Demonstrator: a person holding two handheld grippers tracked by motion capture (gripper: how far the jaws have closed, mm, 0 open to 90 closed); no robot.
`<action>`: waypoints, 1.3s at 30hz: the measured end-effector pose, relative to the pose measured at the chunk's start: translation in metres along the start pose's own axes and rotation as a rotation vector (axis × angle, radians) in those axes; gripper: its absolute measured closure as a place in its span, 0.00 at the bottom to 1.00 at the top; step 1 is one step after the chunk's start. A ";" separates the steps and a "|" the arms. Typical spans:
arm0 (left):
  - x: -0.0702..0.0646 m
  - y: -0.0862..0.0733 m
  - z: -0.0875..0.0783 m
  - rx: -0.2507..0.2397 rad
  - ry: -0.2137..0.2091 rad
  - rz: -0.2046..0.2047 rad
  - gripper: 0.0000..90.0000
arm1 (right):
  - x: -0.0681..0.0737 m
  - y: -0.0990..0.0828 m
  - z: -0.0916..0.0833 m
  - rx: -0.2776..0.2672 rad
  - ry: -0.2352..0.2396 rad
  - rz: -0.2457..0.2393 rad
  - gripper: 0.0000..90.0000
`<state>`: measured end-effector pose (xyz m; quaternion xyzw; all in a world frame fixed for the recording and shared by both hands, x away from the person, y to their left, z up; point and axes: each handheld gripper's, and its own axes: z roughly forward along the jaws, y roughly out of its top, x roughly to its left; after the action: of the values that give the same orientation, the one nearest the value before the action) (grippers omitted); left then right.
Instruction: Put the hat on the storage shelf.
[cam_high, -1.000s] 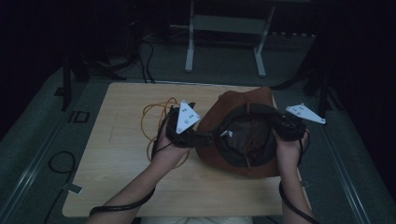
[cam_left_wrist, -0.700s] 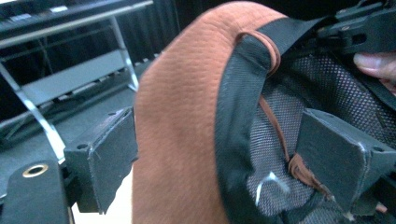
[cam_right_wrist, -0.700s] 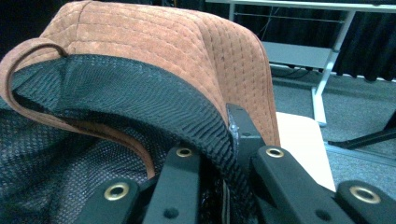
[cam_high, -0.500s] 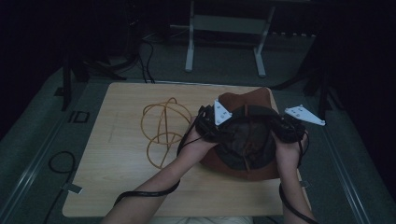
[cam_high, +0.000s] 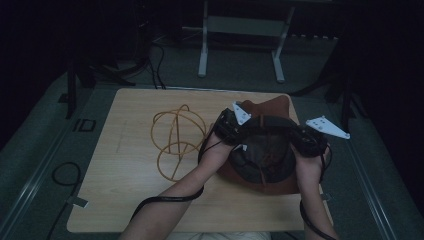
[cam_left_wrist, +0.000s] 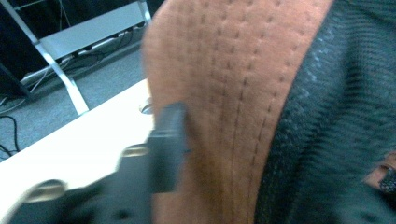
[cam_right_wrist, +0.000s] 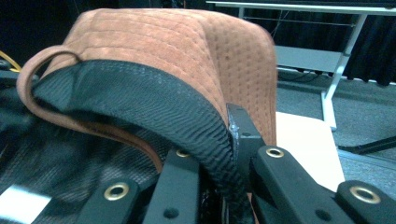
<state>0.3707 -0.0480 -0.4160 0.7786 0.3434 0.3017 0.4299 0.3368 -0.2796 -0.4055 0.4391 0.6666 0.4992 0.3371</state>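
A brown suede hat with black mesh lining lies crown-down at the table's right side. My left gripper is at its left rim. Its jaws have just been closing with the brim between them. In the left gripper view one black finger lies against the stitched suede, and the other finger is hidden behind the hat. My right gripper holds the right rim. Up close, that gripper is shut on the hat's mesh-lined edge.
A loose coil of yellow cord lies on the wooden table left of the hat. Metal stand legs and dark cables rest on the floor beyond the far edge. Both forearms reach in from the near edge.
My left hand has moved right from the cord side to the hat's left rim, and its jaws have closed on the brim. The right hand has stayed on the right rim.
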 end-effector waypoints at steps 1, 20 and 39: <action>-0.002 0.000 0.000 -0.008 0.015 0.015 0.86 | 0.001 -0.001 0.000 0.002 0.002 -0.002 0.93; -0.007 0.018 -0.020 -0.154 0.075 0.067 0.96 | 0.001 -0.016 -0.030 -0.022 0.103 0.024 0.58; -0.001 0.016 -0.037 -0.206 0.036 0.093 0.96 | -0.013 -0.007 -0.103 -0.133 0.280 -0.025 0.40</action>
<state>0.3461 -0.0379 -0.3858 0.7398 0.2818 0.3691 0.4869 0.2493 -0.3305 -0.3837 0.3335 0.6779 0.5944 0.2756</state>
